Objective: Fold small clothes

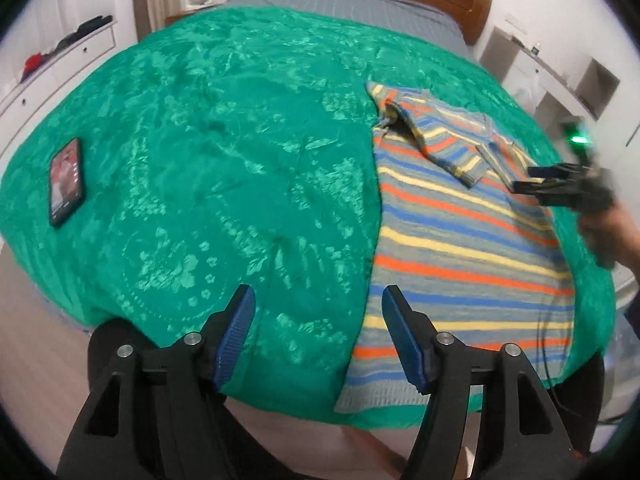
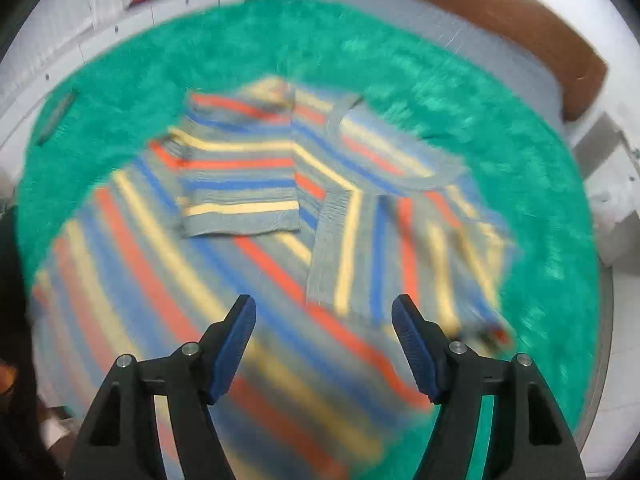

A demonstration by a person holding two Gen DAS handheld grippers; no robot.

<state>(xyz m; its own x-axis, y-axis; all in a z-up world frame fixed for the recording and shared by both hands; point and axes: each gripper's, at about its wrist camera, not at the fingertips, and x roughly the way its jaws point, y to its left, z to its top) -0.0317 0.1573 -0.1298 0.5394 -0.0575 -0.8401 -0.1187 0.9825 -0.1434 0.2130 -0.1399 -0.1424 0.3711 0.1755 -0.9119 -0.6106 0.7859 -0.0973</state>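
Both tongs, left tongs (image 1: pixel 319 334) and right tongs (image 2: pixel 324 344), wide and empty above striped sweater (image 2: pixel 248 184).

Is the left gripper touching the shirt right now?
Apart. The left wrist view shows the left gripper open and empty, its pads over the green blanket and the striped shirt, clamping neither.

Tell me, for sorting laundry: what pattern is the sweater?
Grey sweater with orange, blue and yellow stripes; clearest in the left wrist view.
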